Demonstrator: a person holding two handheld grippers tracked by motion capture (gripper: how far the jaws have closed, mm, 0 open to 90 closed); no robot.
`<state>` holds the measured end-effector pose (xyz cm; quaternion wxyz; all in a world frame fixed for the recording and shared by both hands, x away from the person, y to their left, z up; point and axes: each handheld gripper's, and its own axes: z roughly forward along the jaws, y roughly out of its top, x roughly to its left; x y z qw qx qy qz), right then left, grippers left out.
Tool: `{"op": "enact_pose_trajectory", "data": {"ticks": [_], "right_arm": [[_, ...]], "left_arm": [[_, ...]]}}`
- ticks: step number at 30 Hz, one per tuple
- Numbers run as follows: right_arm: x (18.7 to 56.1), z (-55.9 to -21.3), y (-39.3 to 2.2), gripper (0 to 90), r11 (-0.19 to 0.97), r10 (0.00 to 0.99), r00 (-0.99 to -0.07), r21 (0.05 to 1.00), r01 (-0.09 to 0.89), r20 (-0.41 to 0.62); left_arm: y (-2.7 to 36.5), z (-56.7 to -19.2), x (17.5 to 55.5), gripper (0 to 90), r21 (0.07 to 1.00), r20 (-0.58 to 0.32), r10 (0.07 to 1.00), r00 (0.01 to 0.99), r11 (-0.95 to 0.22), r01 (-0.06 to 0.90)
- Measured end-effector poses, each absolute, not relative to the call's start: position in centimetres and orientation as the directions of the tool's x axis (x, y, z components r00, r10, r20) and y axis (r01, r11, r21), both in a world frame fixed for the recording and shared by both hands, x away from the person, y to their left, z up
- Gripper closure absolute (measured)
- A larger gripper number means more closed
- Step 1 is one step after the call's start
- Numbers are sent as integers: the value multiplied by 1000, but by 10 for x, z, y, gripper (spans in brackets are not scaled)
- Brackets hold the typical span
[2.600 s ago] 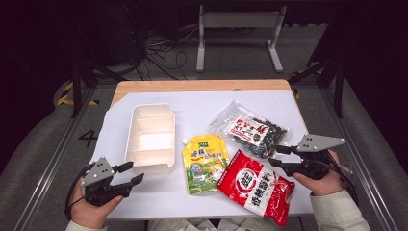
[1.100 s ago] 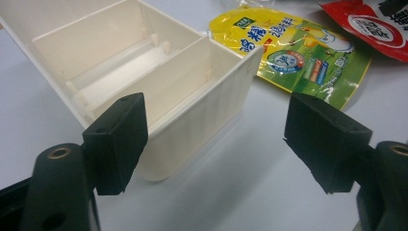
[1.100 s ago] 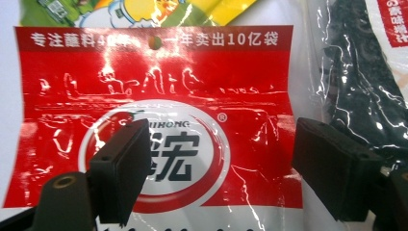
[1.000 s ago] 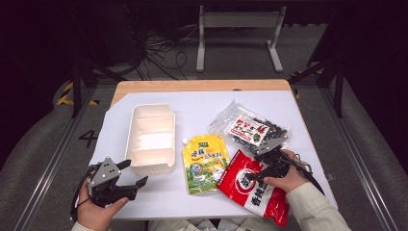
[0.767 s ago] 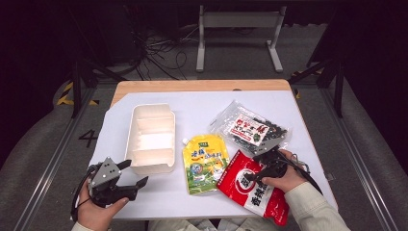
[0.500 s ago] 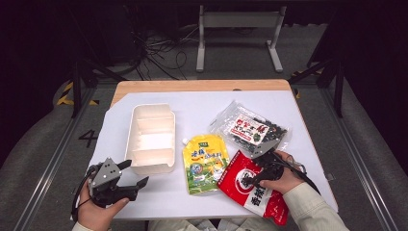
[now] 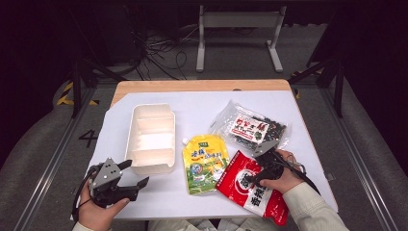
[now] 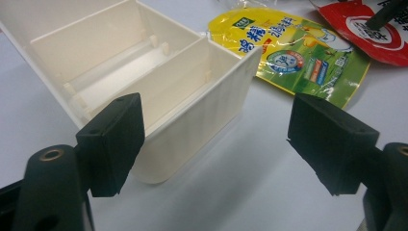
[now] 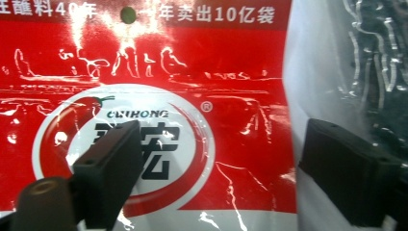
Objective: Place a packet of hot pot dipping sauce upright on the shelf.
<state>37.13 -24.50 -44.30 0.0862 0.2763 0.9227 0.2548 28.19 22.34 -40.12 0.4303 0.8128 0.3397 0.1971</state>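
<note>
**Right gripper over the red pouch, jaws spread**

I take the white divided tray [image 7: 151, 138] as my landmark. Nearest to me, just in front of its near corner, my left gripper [image 7: 126, 185] rests over the table [image 7: 202, 103] with its jaws wide apart and nothing between them; in the left gripper view the tray's corner [image 8: 202, 96] sits just beyond the left jaw.

To the right of the tray, past the yellow pouch [image 7: 205, 162], my right gripper [image 7: 256, 174] is down on the red pouch [image 7: 250, 190]. Its jaws have just been opening and stand spread; in the right gripper view they straddle the pouch's round logo [image 9: 159, 159] and right edge, pads not pressing.

I judge the red pouch light, soft and floppy, with a glossy, slippery film, so it will sag and may slide from a flat pinch. I would take it by the sealed top edge near the hang hole [image 9: 127, 14], or by the side seam.

Farthest, right of the tray's far end, lies the clear bag of dark contents [image 7: 250, 129], touching the red pouch.
</note>
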Motion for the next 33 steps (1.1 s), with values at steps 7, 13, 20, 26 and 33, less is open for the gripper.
{"op": "enact_pose_trajectory", "data": {"ticks": [7,13,20,26,33], "right_arm": [[365,-441,-242,111,744,535,-845,483,462,-17],[362,-439,-239,174,737,563,-826,462,493,-16],[359,-437,-239,274,729,575,-818,462,505,-12],[356,-431,-239,549,735,587,-809,434,521,-22],[354,-428,-241,848,731,589,-808,423,535,3]], "left_arm": [[223,-402,282,214,833,30,720,693,-401,381],[221,-402,282,211,831,35,720,693,-406,379],[220,-402,281,211,830,40,720,693,-410,378],[220,-399,279,223,835,36,715,698,-405,372],[220,-395,276,228,844,37,716,698,-396,361]]}}
